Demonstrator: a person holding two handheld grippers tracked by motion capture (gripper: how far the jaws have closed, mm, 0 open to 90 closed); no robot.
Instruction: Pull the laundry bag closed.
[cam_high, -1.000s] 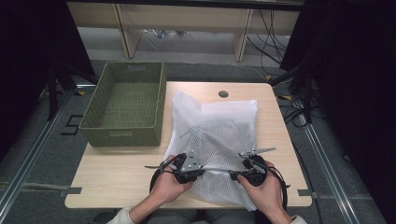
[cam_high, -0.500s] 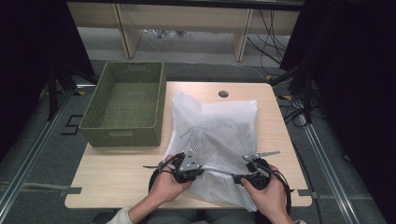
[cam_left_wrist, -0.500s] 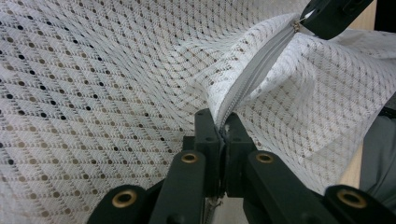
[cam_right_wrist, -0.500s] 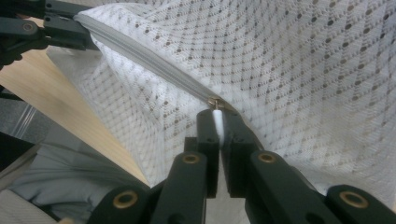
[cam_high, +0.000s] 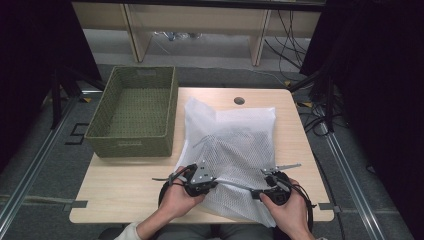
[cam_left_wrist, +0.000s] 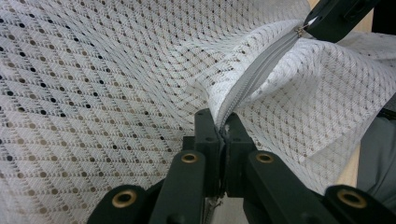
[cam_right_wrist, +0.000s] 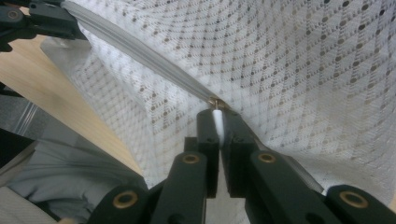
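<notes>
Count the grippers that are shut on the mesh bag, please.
2. The left gripper clamps the mesh bag at one end of its zipper, near the table's front edge. The right gripper pinches the zipper pull at the other end.

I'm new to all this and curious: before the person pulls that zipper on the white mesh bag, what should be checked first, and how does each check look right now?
1. Left gripper clamps the mesh bag at the zipper end: ok.
2. Right gripper pinches the white zipper pull: ok.
3. Zipper runs straight and taut between both grippers: ok.
4. Mesh clear of the slider's path: cannot tell.
5. Bag lies on the table, apart from the green basket: ok.
</notes>
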